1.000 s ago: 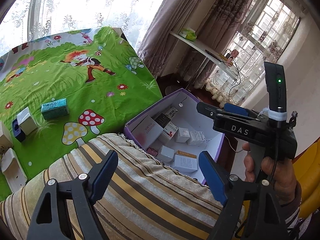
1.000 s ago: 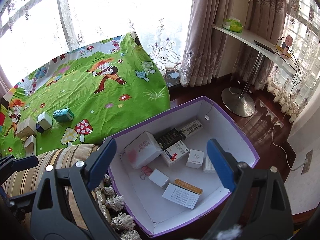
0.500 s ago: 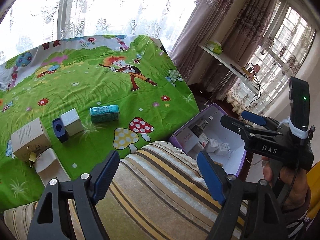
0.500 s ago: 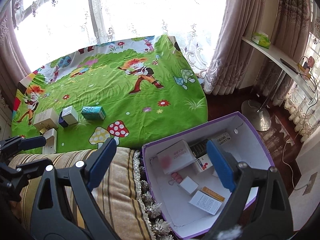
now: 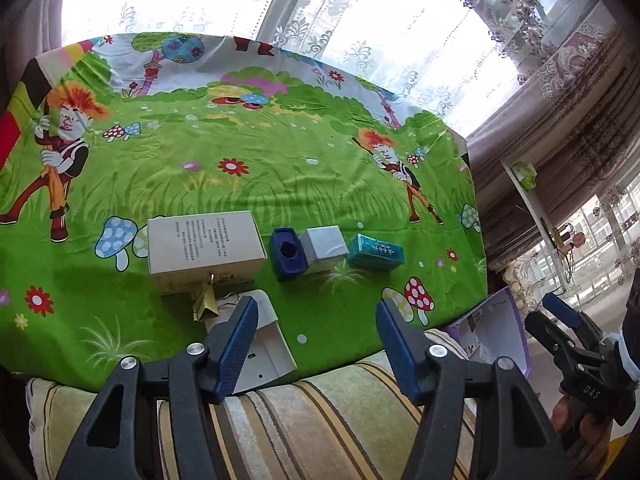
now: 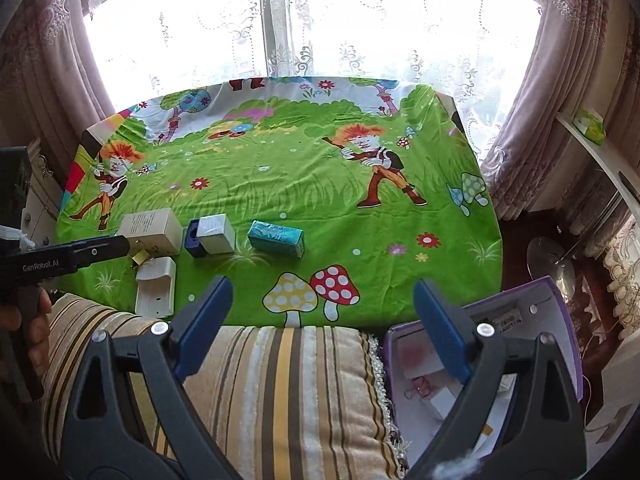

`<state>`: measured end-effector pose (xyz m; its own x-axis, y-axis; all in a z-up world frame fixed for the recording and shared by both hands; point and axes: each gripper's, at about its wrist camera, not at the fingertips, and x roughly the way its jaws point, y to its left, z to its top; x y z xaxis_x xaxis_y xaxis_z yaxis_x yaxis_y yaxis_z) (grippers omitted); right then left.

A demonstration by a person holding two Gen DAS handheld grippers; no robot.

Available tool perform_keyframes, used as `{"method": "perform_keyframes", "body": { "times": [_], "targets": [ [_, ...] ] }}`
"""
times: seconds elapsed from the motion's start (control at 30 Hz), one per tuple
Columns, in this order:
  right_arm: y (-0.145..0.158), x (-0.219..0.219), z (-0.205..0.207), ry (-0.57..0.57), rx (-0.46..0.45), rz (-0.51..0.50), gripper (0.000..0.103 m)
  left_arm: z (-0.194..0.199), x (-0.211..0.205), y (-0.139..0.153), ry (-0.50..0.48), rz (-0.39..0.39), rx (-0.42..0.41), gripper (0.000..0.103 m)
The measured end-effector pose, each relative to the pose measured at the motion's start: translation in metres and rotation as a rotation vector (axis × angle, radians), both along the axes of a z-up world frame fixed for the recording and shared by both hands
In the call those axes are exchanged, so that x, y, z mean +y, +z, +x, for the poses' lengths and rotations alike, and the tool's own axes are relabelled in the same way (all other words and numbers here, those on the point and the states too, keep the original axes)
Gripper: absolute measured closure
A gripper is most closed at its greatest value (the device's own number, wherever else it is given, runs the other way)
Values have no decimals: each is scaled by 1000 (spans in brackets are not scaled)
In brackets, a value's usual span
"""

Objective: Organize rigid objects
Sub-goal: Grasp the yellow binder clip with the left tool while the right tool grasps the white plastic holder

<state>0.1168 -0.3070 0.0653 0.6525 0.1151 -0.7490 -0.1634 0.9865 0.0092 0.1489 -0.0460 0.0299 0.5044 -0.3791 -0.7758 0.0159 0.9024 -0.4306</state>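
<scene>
On the green cartoon cloth point(image 5: 280, 168) lie a beige carton point(image 5: 204, 244), a blue case point(image 5: 286, 254) beside a grey-white box point(image 5: 324, 246), a teal box point(image 5: 376, 256) and a white flat box point(image 5: 264, 340). The same items show in the right wrist view: carton point(image 6: 150, 230), grey-white box point(image 6: 216, 234), teal box point(image 6: 276, 238), white flat box point(image 6: 156, 286). My left gripper point(image 5: 314, 340) is open and empty, just short of the white flat box. My right gripper point(image 6: 322, 320) is open and empty, over the striped cushion point(image 6: 280, 384). The purple box point(image 6: 552, 320) holds several small cartons.
The striped cushion point(image 5: 320, 420) lies along the cloth's near edge. The purple box point(image 5: 496, 332) stands on the floor to the right. Curtains and a window are behind; a white shelf point(image 6: 600, 160) and a chair base point(image 6: 552, 260) are at the right.
Both grippers have swung left, away from the purple box and toward the boxes on the green cloth. Both stay open and empty.
</scene>
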Motion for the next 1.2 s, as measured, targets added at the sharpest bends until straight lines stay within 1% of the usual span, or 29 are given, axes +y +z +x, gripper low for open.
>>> {"method": "perform_keyframes", "body": {
  "times": [0.2,0.33,0.43,0.6,0.8,0.97,1.0,1.03,1.1,1.2],
  "targets": [
    [-8,37,15,87,29,-8,10,10,42,-30,147,-134,110,42],
    [-15,59,25,140,61,7,10,14,59,-50,212,-186,175,42],
    [-20,75,32,176,83,2,10,19,65,-62,230,-195,207,44],
    [-28,97,41,228,108,-15,10,26,67,-79,224,-225,267,45],
    [-40,117,46,276,140,-21,10,34,66,-94,226,-231,299,46],
    [-51,126,50,299,175,-10,10,37,66,-101,221,-234,315,60],
    [-53,128,50,301,182,-8,10,37,67,-103,222,-238,318,65],
    [-56,130,51,304,191,-4,10,37,67,-104,220,-240,319,67],
    [-61,134,51,312,209,3,10,37,68,-105,220,-241,316,78],
    [-72,142,51,328,242,12,10,35,70,-104,219,-247,305,79]
  ]
}}
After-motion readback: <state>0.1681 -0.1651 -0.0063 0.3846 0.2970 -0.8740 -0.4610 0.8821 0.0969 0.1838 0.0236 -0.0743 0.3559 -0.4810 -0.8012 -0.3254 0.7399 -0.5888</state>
